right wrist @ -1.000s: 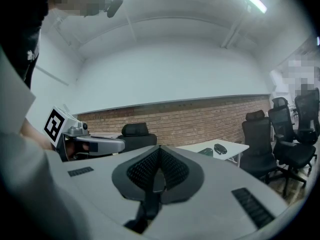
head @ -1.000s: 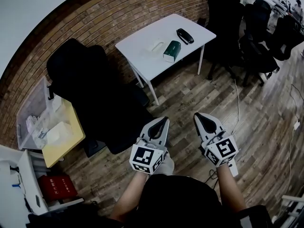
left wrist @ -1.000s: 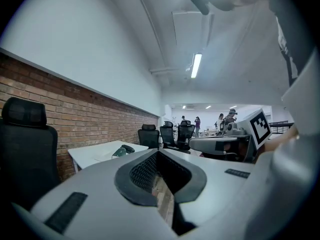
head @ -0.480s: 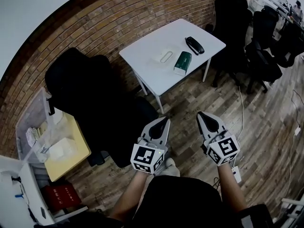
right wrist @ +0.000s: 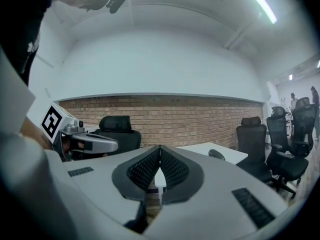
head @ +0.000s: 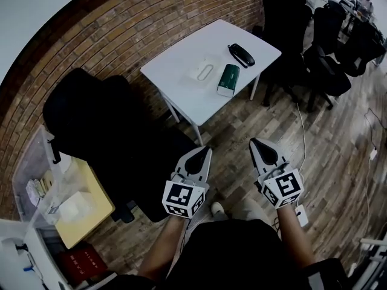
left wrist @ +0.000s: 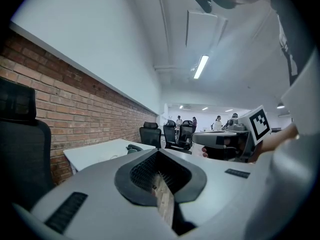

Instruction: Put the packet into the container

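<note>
Left claw (head: 202,156) sits low and just left of centre in the head view, its jaws pressed together on nothing. In the upper middle stands the white table (head: 175,71), well apart from me across the wooden floor (head: 338,156). On it, from the left, is first a pale shallow thing (head: 202,73) that I take for the container, though it is too small to be sure. Just beside it the green packet (head: 228,80) lies flat near the table's front edge, and a dark object (head: 240,55) sits further back. Right claw (head: 259,147), low and right of centre, is likewise closed and empty. I judge the packet light, somewhat yielding and perhaps slick-skinned. I'd pinch it across its short width at mid-length, gently, lest it crumple or squirt out.
</note>
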Motion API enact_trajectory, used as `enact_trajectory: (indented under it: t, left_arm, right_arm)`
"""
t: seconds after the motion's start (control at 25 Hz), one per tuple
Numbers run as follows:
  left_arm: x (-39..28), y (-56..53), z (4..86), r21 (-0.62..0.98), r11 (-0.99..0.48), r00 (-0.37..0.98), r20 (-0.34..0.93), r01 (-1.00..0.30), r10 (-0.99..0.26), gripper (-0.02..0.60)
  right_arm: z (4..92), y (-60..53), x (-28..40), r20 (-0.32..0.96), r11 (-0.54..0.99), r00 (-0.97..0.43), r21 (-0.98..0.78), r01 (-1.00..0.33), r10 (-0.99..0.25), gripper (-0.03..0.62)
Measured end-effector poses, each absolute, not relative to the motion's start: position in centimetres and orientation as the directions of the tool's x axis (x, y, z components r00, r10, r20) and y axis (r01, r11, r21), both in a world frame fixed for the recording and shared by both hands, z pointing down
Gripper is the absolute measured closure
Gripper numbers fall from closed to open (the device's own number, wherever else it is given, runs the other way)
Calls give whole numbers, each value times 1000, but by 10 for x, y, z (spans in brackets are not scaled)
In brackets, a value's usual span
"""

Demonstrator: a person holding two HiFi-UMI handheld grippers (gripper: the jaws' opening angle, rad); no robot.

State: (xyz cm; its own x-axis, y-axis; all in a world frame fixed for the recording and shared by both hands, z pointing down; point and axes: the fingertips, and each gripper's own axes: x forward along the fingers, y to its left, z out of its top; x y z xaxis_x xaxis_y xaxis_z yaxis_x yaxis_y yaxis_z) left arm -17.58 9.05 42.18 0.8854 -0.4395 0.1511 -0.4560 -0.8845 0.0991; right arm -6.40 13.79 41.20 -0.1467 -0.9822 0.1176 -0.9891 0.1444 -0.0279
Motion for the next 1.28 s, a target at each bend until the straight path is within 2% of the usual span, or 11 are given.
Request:
enact_trajectory:
  t: [0.36,0.56,1.28]
  left_arm:
    - [-160,59,433,137,-880,886,164,-455,-433,584]
    - [-140,28,437,128,-874,878,176,-469,-445,584]
    - [-3,-84,440,128,-834,835,226,-537,-502,584]
  right_arm:
    - [416,106,-37,116,121,-126,-44,-992,-985,589]
    - [415,73,-15,68,145,-150,-76,-987,-986,589]
    - [418,-51,126,79,220,-229,-108,-969,-970,589]
